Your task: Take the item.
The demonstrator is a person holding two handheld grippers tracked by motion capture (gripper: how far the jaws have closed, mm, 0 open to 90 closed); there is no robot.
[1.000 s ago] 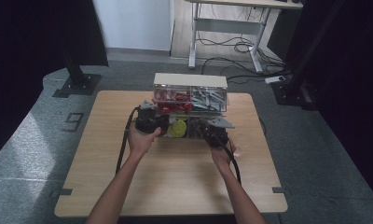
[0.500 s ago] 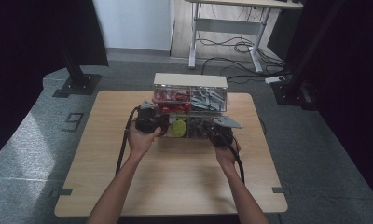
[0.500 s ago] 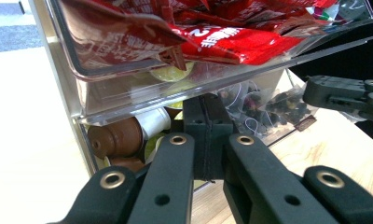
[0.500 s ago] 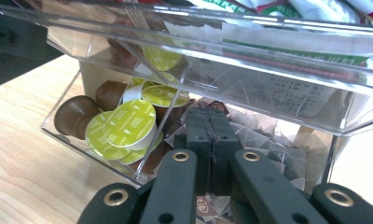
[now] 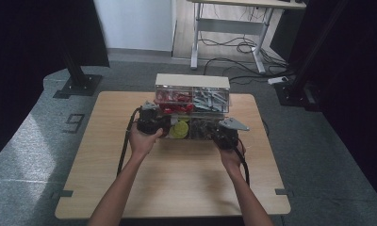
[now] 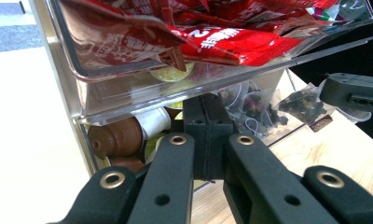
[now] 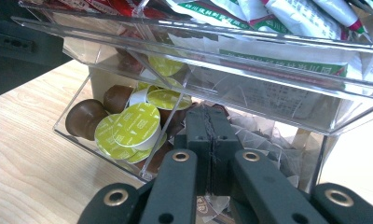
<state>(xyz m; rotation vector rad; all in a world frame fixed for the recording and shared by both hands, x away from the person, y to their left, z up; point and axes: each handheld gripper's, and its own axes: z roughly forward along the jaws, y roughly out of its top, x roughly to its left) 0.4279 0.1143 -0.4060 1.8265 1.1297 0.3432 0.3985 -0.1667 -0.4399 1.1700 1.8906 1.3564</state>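
Both grippers, left gripper (image 5: 164,123) at 9 o'clock and right gripper (image 5: 218,133) at 3, sit jaws pressed together against the clear organizer's (image 5: 192,88) lower drawer.

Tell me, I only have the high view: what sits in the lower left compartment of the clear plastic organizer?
Observer: Brown coffee capsules with lime-green foil lids, piled loosely.
Operator: And the lower right side?
Observer: Clear mesh tea bags of dried flowers.
Operator: Are my left tongs open?
Observer: No, the left tongs are shut, jaws pressed together with nothing between them, at the lower tray's front.
Operator: The right ones?
Observer: The right tongs are shut too, empty, in front of the clear plastic organizer.
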